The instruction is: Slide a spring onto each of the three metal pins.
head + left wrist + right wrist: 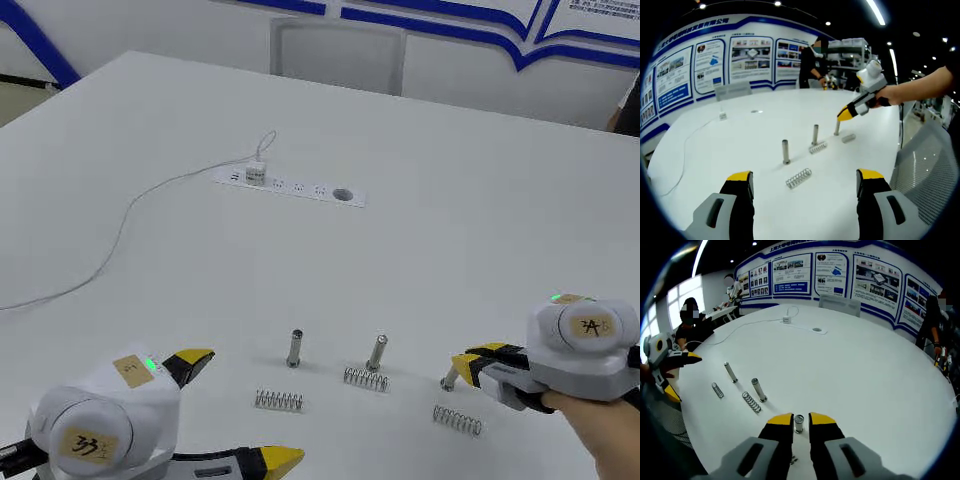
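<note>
The right gripper [800, 420] is bracketing the rightmost pin [799, 424] between nearly closed fingers; actual pinching cannot be told. The left gripper [238, 408], fingers wide apart, is facing a spring [799, 178] lying just ahead between them. Advisable: steadying the pin upright, then threading the spring coaxially. In the right gripper view, a second spring [457, 420] is lying mostly hidden beneath the fingers.

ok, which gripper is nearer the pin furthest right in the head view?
Right. The right gripper has its fingers on either side of that pin. The left gripper is open and off to the left, past the middle pin.
</note>
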Demonstrator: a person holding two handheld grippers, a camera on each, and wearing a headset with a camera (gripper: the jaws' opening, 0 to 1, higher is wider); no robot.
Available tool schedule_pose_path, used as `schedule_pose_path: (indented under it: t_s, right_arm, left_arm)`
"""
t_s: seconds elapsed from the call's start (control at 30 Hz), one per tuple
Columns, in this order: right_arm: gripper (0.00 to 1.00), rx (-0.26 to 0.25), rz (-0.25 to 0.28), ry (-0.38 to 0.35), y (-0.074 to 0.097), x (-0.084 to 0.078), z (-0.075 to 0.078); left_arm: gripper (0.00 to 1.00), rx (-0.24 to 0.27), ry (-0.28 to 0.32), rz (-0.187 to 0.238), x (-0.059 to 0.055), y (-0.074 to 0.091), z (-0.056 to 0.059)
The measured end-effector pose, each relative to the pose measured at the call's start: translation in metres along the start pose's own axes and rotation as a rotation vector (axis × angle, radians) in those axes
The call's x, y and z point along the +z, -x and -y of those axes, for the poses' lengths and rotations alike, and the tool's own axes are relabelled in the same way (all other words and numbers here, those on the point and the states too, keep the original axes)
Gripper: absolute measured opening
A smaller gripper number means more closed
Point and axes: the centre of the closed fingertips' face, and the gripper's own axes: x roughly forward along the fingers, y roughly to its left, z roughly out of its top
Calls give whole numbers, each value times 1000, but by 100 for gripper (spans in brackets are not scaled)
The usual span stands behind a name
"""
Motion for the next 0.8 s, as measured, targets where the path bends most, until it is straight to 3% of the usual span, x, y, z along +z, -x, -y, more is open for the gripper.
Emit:
schedule_pose_path:
  t_s: [0.2,0.47,0.57,0.8]
  right_arm:
    - [14,7,16,14,5,-2,0]
    - [16,32,13,17,11,-17,-1]
    - [16,75,7,5,11,-27,-9]
    - [21,145,-44,97,9,-49,-23]
  left_arm:
    - [87,1,0,1,0,0,0]
    - [86,1,1,-4,-1,-1,-1]
    - [86,3,5,-5,-2,-1,-1]
    - [86,2,8,-14,-5,-1,-2]
